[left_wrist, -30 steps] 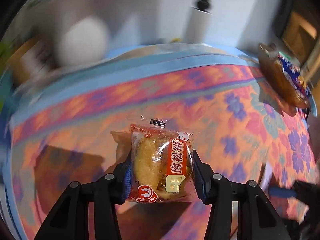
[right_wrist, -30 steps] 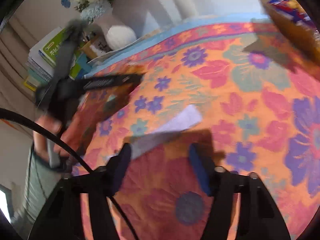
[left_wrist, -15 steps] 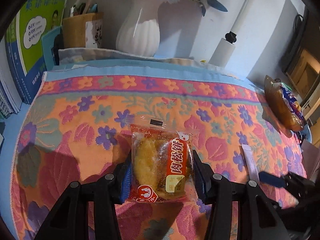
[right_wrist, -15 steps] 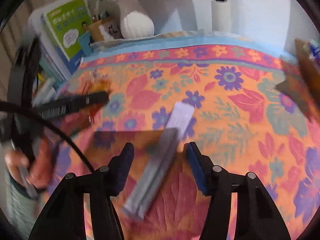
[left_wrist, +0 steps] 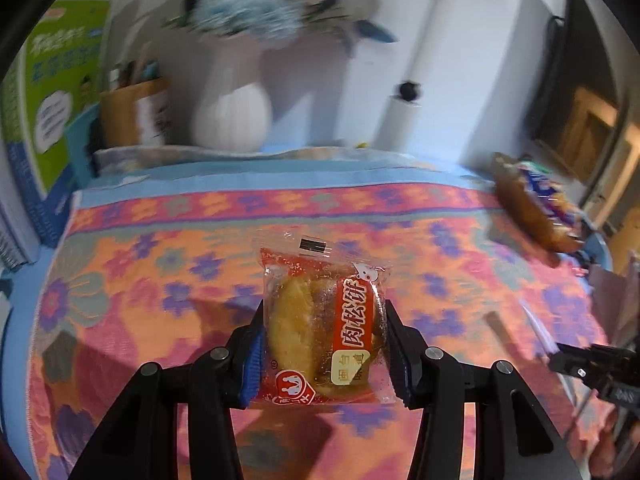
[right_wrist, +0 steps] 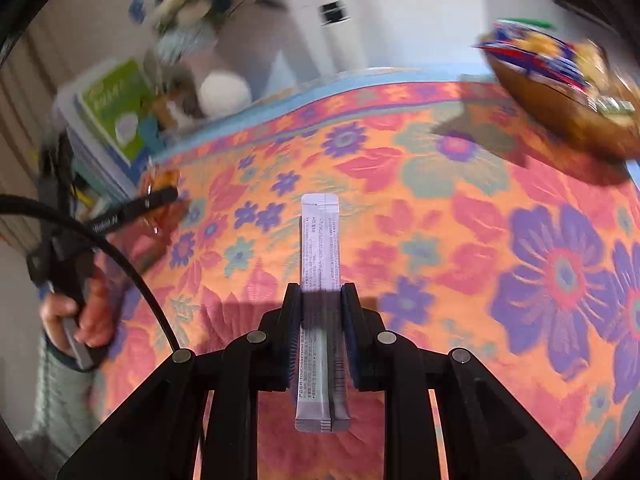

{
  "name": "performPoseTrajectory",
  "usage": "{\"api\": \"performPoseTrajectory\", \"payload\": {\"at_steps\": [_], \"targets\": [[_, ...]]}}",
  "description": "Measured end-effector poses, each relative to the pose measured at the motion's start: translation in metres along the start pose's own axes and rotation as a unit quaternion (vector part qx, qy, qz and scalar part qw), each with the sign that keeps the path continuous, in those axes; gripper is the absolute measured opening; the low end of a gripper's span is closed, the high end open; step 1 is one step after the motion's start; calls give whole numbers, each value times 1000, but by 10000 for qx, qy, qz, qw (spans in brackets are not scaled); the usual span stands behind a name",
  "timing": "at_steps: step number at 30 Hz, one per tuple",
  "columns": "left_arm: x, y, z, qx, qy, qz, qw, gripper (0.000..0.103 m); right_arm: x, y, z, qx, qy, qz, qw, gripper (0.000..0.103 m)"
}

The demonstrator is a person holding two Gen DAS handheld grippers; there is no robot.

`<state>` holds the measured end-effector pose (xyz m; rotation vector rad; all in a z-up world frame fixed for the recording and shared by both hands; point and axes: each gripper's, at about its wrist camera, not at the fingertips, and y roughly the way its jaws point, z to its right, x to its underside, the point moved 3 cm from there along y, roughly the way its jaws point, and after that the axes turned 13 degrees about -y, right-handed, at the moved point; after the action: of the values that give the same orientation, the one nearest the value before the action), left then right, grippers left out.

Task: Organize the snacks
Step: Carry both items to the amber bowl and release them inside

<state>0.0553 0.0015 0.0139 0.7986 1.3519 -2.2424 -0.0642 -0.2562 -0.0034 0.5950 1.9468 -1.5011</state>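
Over on the far left of the desk, a green-and-blue book (left_wrist: 60,92) stands against the wall, with a brown pen holder (left_wrist: 134,114) just beside it and a white ribbed vase (left_wrist: 232,116) of blue flowers next along. All of this is blurred in both views.

Nearer me, my left claw (left_wrist: 322,338) pinches a wrapped pork-floss pastry (left_wrist: 324,320) by its two sides. The blue pads press into the clear wrapper, and the red label with white characters faces the camera. The pastry is lifted off the flowered tablecloth (left_wrist: 160,272), which covers the desk in orange, pink and purple.

From my right wrist view I can see my left hand (right_wrist: 86,316) wrapped around that claw's handle at the left edge, a grey sleeve (right_wrist: 60,392) below it and a black cable (right_wrist: 132,276) arcing across.

My right claw (right_wrist: 320,336) is pressed together on a long grey stick sachet (right_wrist: 320,248). The sachet runs straight along the line of the fingers, its printed end jutting out ahead over the tablecloth and its other end reaching back towards the camera.

Far to the right, at the back corner of the desk, a brown wooden bowl (right_wrist: 560,92) holds the sorted snacks, with blue-and-red snack packets (right_wrist: 536,50) showing above its rim. It sits well apart from both claws.
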Motion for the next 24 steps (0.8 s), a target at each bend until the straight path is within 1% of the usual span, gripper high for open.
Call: {"api": "performPoseTrajectory", "payload": {"at_steps": [3, 5, 7, 10, 13, 15, 18, 22, 24], "targets": [[-4, -10, 33, 168, 262, 66, 9995, 49, -2, -19, 15, -105, 244, 218, 9994, 19], [-9, -15, 62, 385, 415, 73, 9984, 49, -5, -34, 25, -128, 351, 376, 9986, 19], [-15, -18, 85, 547, 555, 82, 9969, 49, -9, -51, 32, -91, 381, 547, 9977, 19], [-25, -18, 131, 810, 797, 91, 9935, 49, -21, -78, 44, 43, 400, 879, 9953, 19], [-40, -13, 185, 1110, 1041, 73, 9883, 49, -39, -112, 68, 352, 456, 1252, 9905, 19], [-53, -4, 226, 1339, 1191, 42, 9838, 49, -55, -131, 90, 664, 556, 1473, 9853, 19], [-71, 13, 282, 1527, 1388, 19, 9785, 49, -79, -154, 130, 1137, 899, 1801, 9729, 19], [-100, 45, 346, 1710, 1440, -50, 9747, 49, -104, -168, 175, 1593, 1365, 2067, 9557, 19], [-114, 64, 372, 1800, 1421, -107, 9733, 49, -113, -165, 195, 1716, 1530, 2089, 9505, 19]]}}
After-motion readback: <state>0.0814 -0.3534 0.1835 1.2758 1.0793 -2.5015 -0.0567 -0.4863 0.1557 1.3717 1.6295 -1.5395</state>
